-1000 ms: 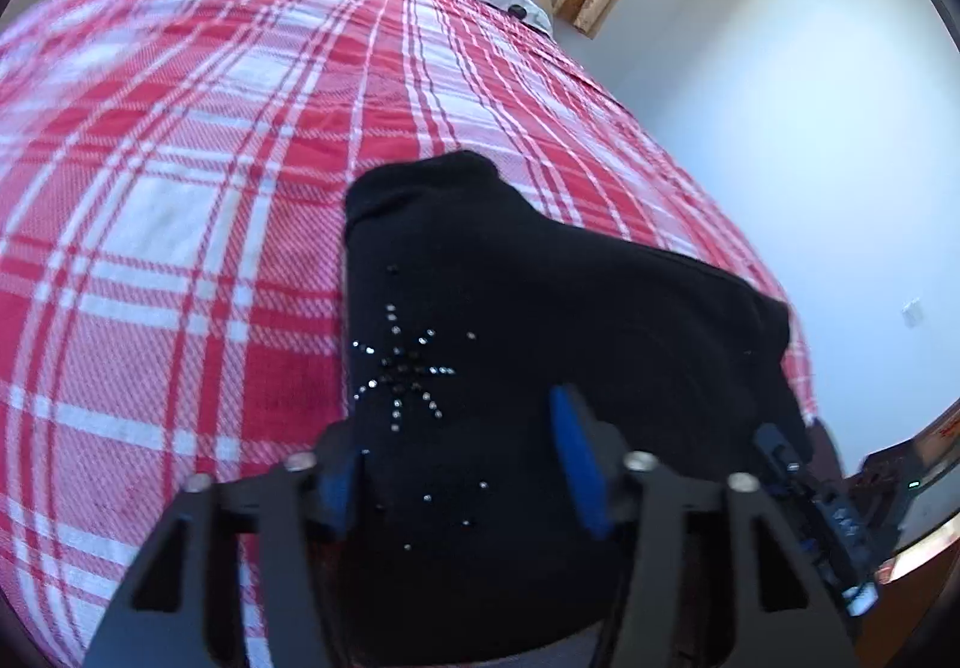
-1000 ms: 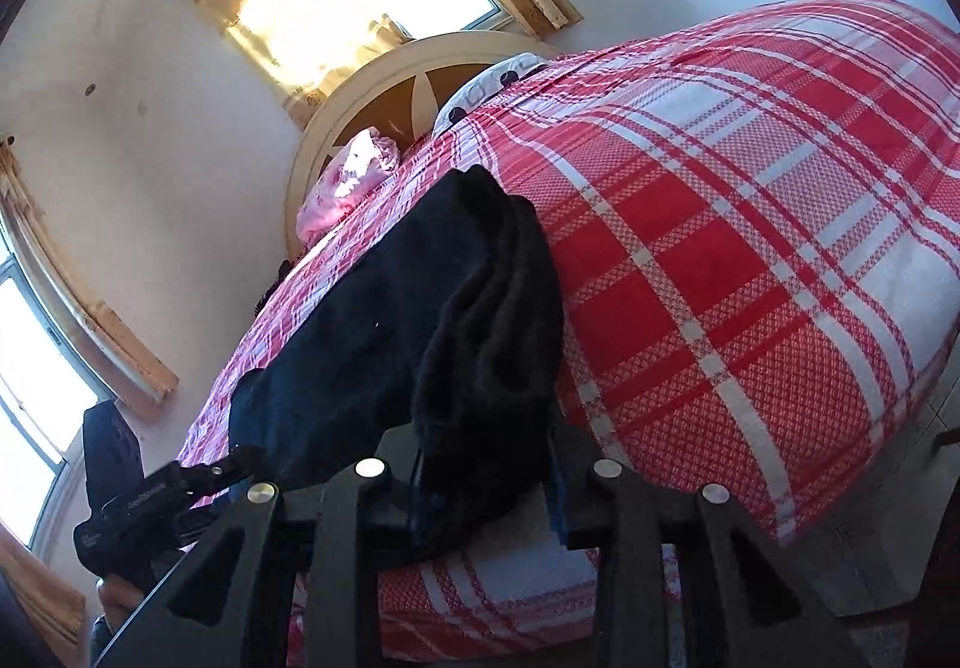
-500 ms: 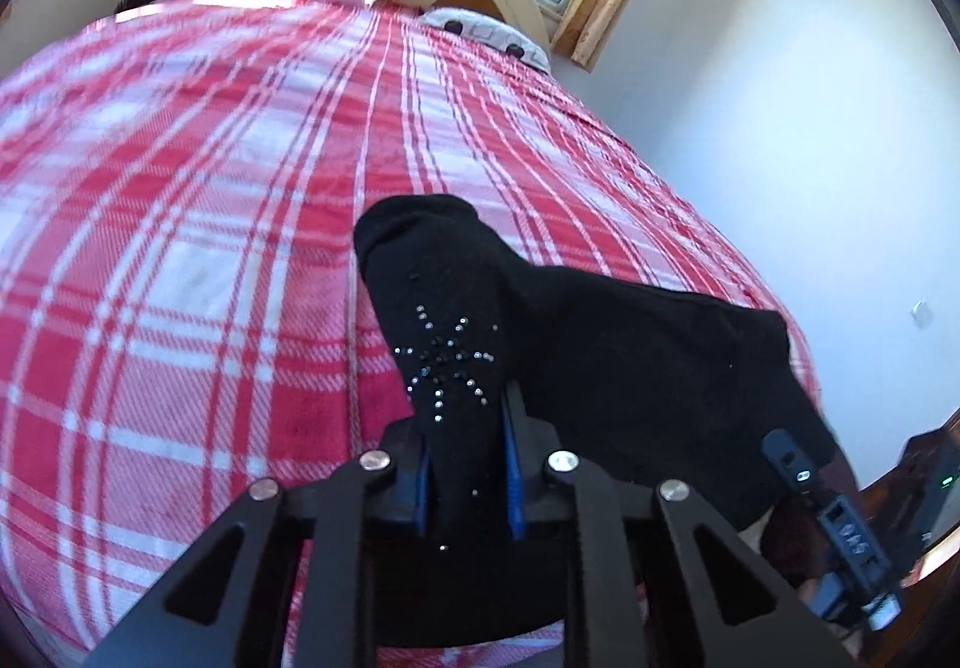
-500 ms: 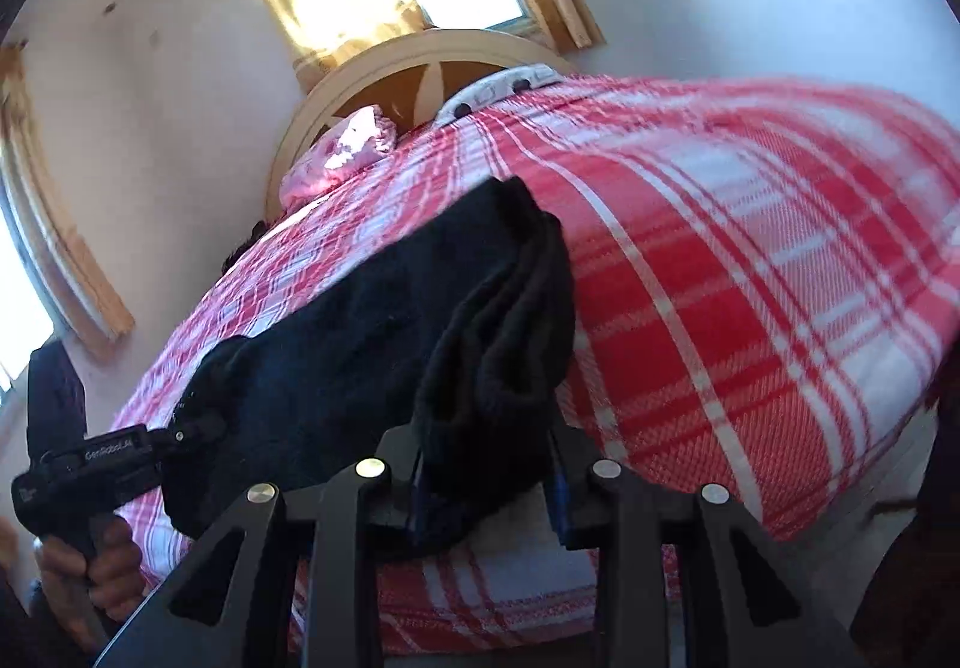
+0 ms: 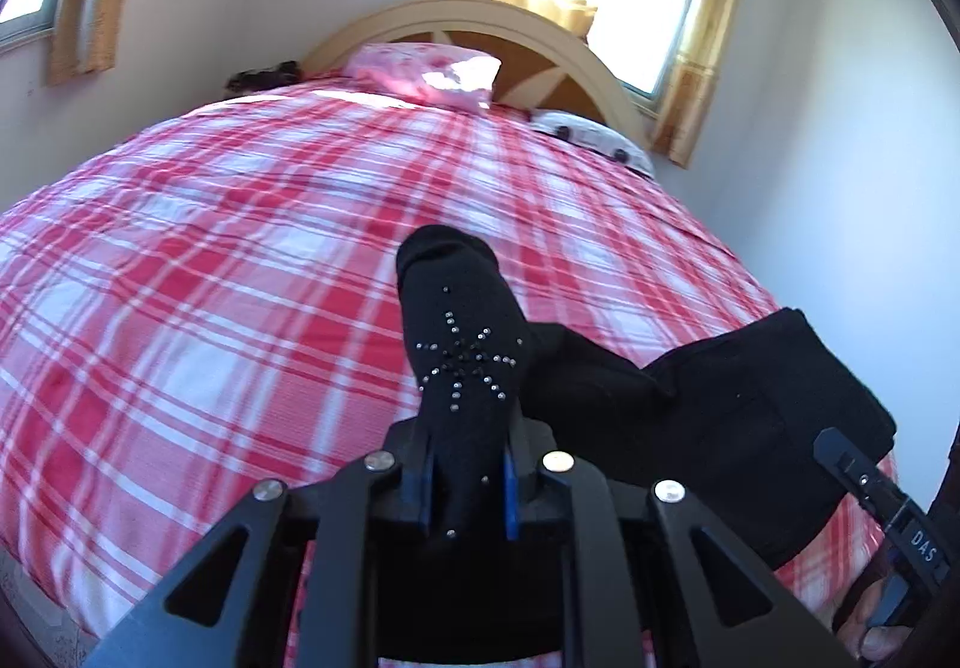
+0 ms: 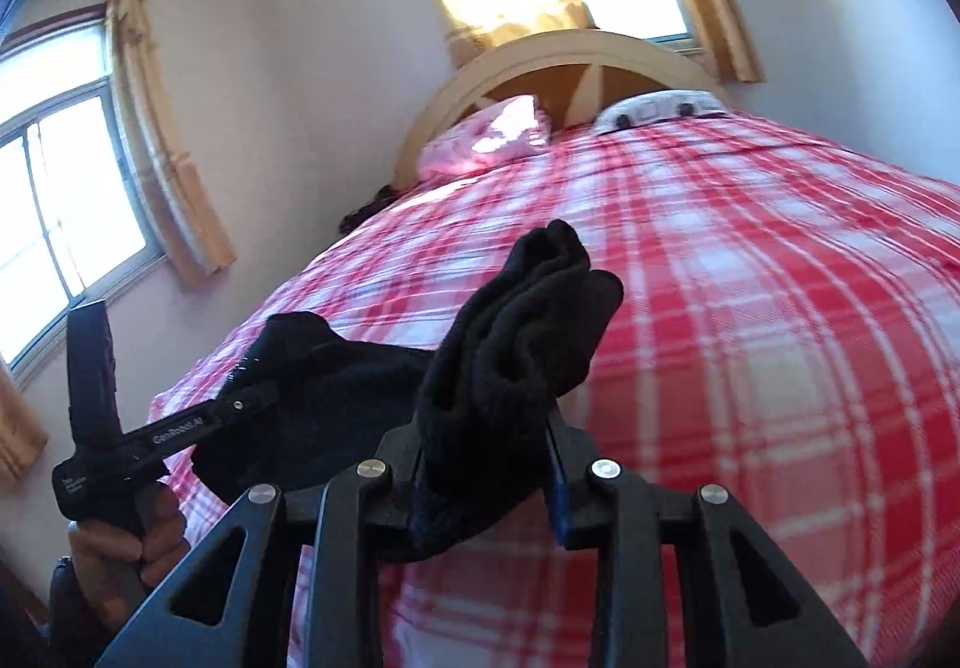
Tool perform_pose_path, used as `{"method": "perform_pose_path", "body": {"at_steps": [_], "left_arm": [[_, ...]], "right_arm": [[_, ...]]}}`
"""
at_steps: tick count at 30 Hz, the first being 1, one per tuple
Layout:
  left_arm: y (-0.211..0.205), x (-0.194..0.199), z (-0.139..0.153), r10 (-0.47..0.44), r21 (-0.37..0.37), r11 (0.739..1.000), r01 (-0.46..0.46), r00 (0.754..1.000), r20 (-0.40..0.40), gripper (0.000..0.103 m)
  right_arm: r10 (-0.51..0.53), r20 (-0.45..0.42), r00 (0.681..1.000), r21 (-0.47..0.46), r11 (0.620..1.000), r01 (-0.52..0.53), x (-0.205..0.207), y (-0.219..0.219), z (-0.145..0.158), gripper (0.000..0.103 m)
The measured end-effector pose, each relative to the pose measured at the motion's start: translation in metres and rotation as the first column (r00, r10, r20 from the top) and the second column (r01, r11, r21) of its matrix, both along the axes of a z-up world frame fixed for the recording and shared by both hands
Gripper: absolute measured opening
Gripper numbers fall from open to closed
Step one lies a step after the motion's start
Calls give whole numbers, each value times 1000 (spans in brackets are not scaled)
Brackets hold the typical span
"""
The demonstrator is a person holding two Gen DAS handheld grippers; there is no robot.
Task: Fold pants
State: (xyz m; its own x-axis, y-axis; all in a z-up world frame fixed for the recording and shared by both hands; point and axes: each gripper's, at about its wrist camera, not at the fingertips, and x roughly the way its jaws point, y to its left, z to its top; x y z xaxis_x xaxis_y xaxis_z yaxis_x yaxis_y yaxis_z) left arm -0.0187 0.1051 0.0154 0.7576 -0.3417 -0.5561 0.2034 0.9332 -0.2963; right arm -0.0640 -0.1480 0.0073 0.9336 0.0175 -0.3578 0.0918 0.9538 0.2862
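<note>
Black pants (image 5: 690, 404) with a rhinestone star (image 5: 468, 362) lie at the near edge of a red plaid bed (image 5: 210, 308). My left gripper (image 5: 468, 488) is shut on the end with the star, which sticks up between the jaws. My right gripper (image 6: 486, 482) is shut on a bunched thick fold of the pants (image 6: 522, 326). The rest of the pants sags between the two grippers. The right gripper shows at the lower right of the left wrist view (image 5: 870, 494); the left gripper shows at the left of the right wrist view (image 6: 180, 428).
A pink pillow (image 5: 432, 74) and a white patterned pillow (image 5: 594, 140) lie at the curved wooden headboard (image 5: 480, 17). Curtained windows (image 6: 54, 188) are behind and to the left. A white wall (image 5: 840, 128) runs along the bed's right side.
The left gripper closed on the star end of the pants. Both grippers have lifted and tilted up, so the pants rise off the bed and the headboard and windows come into view.
</note>
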Motion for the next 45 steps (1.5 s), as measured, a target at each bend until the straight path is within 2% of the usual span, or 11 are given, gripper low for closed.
{"method": "perform_pose_path", "body": {"at_steps": [8, 13, 16, 20, 22, 27, 29, 34, 36, 40, 45], "left_arm": [[62, 61, 26, 166, 86, 981, -176, 980, 106, 17], [78, 106, 25, 227, 142, 958, -248, 962, 150, 17], [81, 126, 4, 244, 179, 949, -259, 964, 104, 17], [92, 135, -37, 265, 221, 942, -251, 964, -33, 17], [98, 137, -49, 280, 224, 940, -257, 957, -75, 23], [114, 131, -51, 324, 189, 936, -298, 937, -127, 66], [123, 125, -46, 350, 186, 927, -324, 928, -128, 70], [149, 110, -39, 394, 182, 911, -370, 911, -120, 75], [147, 100, -32, 415, 218, 894, -392, 907, -68, 75], [129, 87, -13, 402, 282, 873, -397, 915, 44, 74], [103, 86, -12, 317, 255, 911, -323, 946, 65, 74]], "right_arm": [[177, 39, 983, -66, 982, -174, 114, 57, 30, 31], [217, 64, 974, -26, 976, -215, 197, 68, 32, 31], [207, 30, 978, -3, 978, -207, 238, 72, 19, 31], [194, -74, 978, 40, 981, -192, 271, 75, -14, 31], [186, -119, 975, 76, 981, -177, 277, 69, -33, 31], [182, -210, 961, 220, 966, -135, 291, 44, -58, 39], [194, -250, 948, 259, 957, -127, 298, 38, -68, 44], [204, -226, 953, 373, 921, -109, 290, 17, -70, 46], [143, -189, 972, 340, 938, -72, 272, 17, -60, 46], [-1, -94, 996, 40, 999, 4, 237, 38, -25, 17], [150, -85, 985, -132, 978, -160, 240, 81, -6, 17]]}}
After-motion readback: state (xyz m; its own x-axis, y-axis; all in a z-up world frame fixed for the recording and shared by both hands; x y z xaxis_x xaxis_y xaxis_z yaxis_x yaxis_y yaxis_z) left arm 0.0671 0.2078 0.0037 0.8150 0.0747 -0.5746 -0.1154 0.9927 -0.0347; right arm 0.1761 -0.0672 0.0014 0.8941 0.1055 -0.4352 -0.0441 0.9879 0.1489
